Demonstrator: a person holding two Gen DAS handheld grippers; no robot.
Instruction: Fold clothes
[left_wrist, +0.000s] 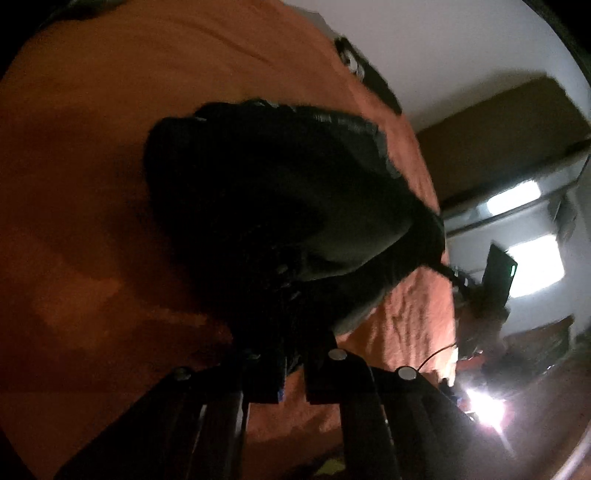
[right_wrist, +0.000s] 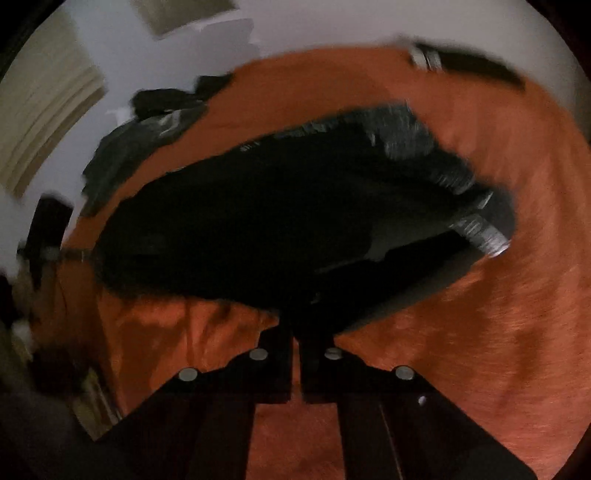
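Observation:
A dark garment (left_wrist: 280, 192) with a grey ribbed hem lies partly lifted on an orange bed sheet (left_wrist: 92, 166). Low in the left wrist view, my left gripper (left_wrist: 291, 354) is shut on the garment's near edge, and fabric is bunched between its fingers. The right wrist view is blurred. There the same dark garment (right_wrist: 277, 221) stretches across the sheet (right_wrist: 517, 295), its ribbed band (right_wrist: 480, 229) at the right. My right gripper (right_wrist: 295, 332) is shut on the near edge, jaws almost touching.
A pile of dark clothes (right_wrist: 147, 129) lies at the bed's far left edge. A dark object with a silver part (right_wrist: 461, 62) rests on the far edge. Beyond the bed are a white wall, a brown cabinet (left_wrist: 498, 140) and a bright light (left_wrist: 484, 406).

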